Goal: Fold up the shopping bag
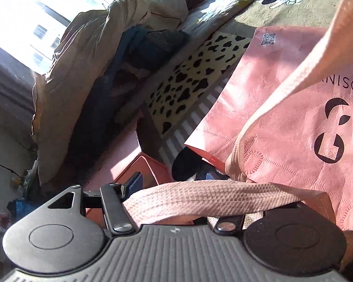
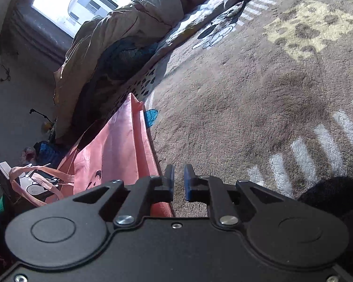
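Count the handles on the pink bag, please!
2. One pink woven strap handle lies across the left hand-held gripper; the other rises toward the top right. Both belong to the pink non-woven shopping bag.

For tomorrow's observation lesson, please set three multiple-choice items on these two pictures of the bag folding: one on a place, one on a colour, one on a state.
1. Where does the shopping bag lie, seen from the right wrist?
A. left of the right tongs
B. far right on the blanket
C. on the windowsill

2. What colour is the bag?
A. green
B. pink
C. white

3. How do the right tongs stand?
A. clamped on the strap
B. shut with nothing in them
C. apart with nothing between them

Answers:
1 A, the bag's edge runs just left of the fingers, over the brown blanket.
2 B, both views show pink fabric with dark print.
3 C, only blanket shows in the gap; the strap lies across the left tongs instead.
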Demonstrator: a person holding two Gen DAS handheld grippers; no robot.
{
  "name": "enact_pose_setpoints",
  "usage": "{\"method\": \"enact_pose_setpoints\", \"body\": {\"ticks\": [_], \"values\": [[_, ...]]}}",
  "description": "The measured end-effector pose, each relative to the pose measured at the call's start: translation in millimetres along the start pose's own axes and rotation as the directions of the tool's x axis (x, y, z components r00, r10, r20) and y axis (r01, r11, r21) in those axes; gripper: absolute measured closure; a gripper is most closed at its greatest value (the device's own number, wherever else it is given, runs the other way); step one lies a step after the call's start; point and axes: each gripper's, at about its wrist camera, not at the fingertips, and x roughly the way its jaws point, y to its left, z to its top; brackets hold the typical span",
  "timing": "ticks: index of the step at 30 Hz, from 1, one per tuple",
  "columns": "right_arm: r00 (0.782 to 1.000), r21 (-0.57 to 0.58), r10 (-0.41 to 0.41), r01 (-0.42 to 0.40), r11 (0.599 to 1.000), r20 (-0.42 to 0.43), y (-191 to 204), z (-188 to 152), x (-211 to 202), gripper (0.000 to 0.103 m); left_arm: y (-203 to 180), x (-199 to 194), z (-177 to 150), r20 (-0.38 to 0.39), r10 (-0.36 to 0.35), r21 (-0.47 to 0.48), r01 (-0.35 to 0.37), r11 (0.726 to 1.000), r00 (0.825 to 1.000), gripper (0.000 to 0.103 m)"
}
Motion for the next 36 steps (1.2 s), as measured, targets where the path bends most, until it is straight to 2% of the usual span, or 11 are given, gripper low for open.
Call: {"method": "enact_pose_setpoints", "body": {"ticks": [1,4,6,8,11,15,21,25,28,33,36], "values": [[1.000,-0.036,-0.006,0.006,0.999,-0.016,8,3,8,0.034,-3,0,1,0.003,-0.001,0.000,0.001,1.000,1.000,0.045],[0.998,-0.102,-0.002,-0.006,0.995,-0.069,22,7,30,0.034,-6,-3,-3,-0.006,-0.012,0.020,0.012,1.000,1.000,0.045],[0.991,-0.135,0.017,-0.035,0.990,-0.130,31,7,50,0.039,-9,-4,-10,-0.026,-0.092,0.057,0.093,0.994,0.995,0.045],[0.982,-0.201,0.006,-0.045,0.979,-0.190,41,2,67,0.093,-13,-3,-15,-0.038,-0.156,0.096,0.159,0.983,0.987,0.044],[0.980,-0.235,0.044,-0.090,0.968,-0.194,51,-10,70,0.098,-7,8,-14,-0.026,-0.230,0.030,0.231,0.973,0.973,0.040],[0.998,-0.131,0.040,-0.045,0.990,-0.040,37,-8,42,0.101,7,12,-1,0.041,-0.311,-0.104,0.313,0.944,0.950,0.036],[0.982,0.093,-0.066,0.050,0.994,0.179,-17,10,-21,0.101,4,17,18,0.081,-0.450,-0.094,0.456,0.885,0.889,0.030],[0.962,0.212,-0.173,0.128,0.969,0.211,-46,5,-41,0.101,-24,19,19,0.011,-0.413,0.059,0.411,0.910,0.911,0.030],[0.958,0.272,-0.208,0.150,0.950,0.198,-58,-7,-43,0.101,-32,17,15,-0.028,-0.317,0.134,0.318,0.939,0.948,0.030],[0.962,0.250,-0.217,0.172,0.953,0.164,-61,-10,-41,0.099,-4,-8,9,0.007,-0.107,0.013,0.107,0.994,0.994,0.030],[0.963,0.194,-0.232,0.204,0.960,0.136,-59,-5,-40,0.096,10,-36,8,0.085,-0.011,-0.077,0.017,0.997,0.996,0.030]]}}
